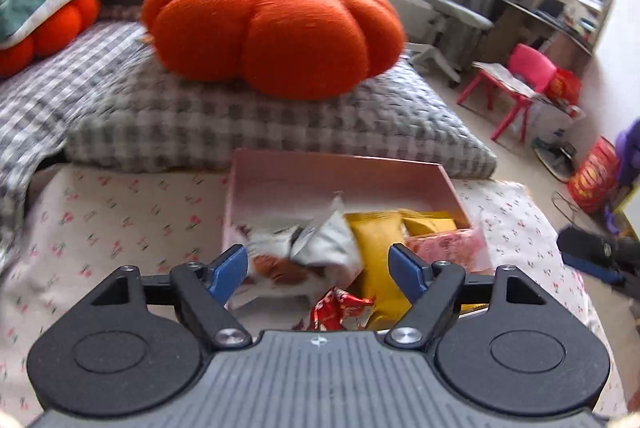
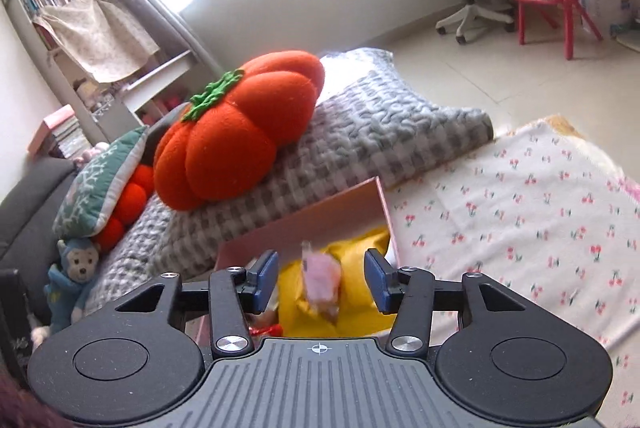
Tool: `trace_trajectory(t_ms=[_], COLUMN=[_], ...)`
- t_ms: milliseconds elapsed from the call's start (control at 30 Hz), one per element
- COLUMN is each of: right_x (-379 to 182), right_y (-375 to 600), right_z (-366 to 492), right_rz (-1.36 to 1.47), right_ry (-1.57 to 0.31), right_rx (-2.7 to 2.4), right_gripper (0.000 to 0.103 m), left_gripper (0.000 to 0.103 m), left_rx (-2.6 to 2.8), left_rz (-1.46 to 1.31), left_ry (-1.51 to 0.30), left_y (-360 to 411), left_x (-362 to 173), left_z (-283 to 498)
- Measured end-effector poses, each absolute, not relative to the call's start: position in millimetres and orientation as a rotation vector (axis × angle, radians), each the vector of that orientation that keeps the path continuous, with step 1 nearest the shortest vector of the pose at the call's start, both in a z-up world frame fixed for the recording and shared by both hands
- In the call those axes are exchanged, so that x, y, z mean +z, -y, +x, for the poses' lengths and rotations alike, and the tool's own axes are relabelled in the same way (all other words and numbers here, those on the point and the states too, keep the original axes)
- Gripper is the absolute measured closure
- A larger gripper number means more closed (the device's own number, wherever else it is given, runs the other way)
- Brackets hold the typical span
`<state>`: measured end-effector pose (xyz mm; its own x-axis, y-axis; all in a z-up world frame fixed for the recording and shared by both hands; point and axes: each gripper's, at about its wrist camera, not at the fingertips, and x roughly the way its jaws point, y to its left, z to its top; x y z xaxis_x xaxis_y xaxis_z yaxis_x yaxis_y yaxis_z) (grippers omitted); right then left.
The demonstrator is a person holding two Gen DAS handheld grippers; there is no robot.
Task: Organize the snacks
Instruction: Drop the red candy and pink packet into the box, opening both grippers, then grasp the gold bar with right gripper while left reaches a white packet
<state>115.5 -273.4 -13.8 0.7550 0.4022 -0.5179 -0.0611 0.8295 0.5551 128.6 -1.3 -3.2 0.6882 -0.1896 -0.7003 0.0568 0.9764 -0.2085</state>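
Snack packets already fill my shallow pink cardboard box [image 1: 408,173]; left gripper [image 1: 320,268] and right gripper [image 2: 322,276] hang spread, empty; little remains.

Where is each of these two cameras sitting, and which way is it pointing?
Left wrist: on the left gripper, looking forward and down into the pink box of snack packets; its own two blue fingers show, spread open, and the other gripper's dark tip at the right edge.
Right wrist: on the right gripper, above the same pink box, tilted; its open blue fingers frame a pink packet.
Shared: the box, yellow packets, orange pumpkin cushion, grey checked blanket, pink chair.
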Motion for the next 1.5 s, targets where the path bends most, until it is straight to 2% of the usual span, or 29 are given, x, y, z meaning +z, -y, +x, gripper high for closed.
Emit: trace_trajectory(t_ms=[133,200,367,500,667,767,1500], right_x=[-14,-13,-5,-6,-7,-12,-58], right_y=[279,283,279,269,262,258,242], right_z=[108,99,82,76,54,36,42], right_rz=[0.551,0.565,0.477,0.443,0.399,0.355,0.056], right_ry=[-0.677,-0.672,-0.629,-0.653,-0.67,-0.709,-0.96], right_rx=[0.261,0.27,0.268,0.3,0.323,0.323,0.358], right_gripper=[0.055,0.055,0.038,0.035,0.021,0.018,0.018], left_gripper=[0.028,0.023,0.02,0.018,0.016,0.017,0.016], left_rx=[-0.09,-0.072,-0.007,-0.002,0.062,0.062,0.06], left_rz=[-0.209,-0.142,-0.138,-0.202,-0.218,-0.252,-0.228], left_ry=[-0.801,-0.762,-0.738,-0.766,-0.815,-0.843,-0.911], left_y=[-7,-4,-10,-18,-24,-28,-30], left_x=[5,13,16,6,-14,-20,-40], left_z=[110,97,78,56,36,30,26])
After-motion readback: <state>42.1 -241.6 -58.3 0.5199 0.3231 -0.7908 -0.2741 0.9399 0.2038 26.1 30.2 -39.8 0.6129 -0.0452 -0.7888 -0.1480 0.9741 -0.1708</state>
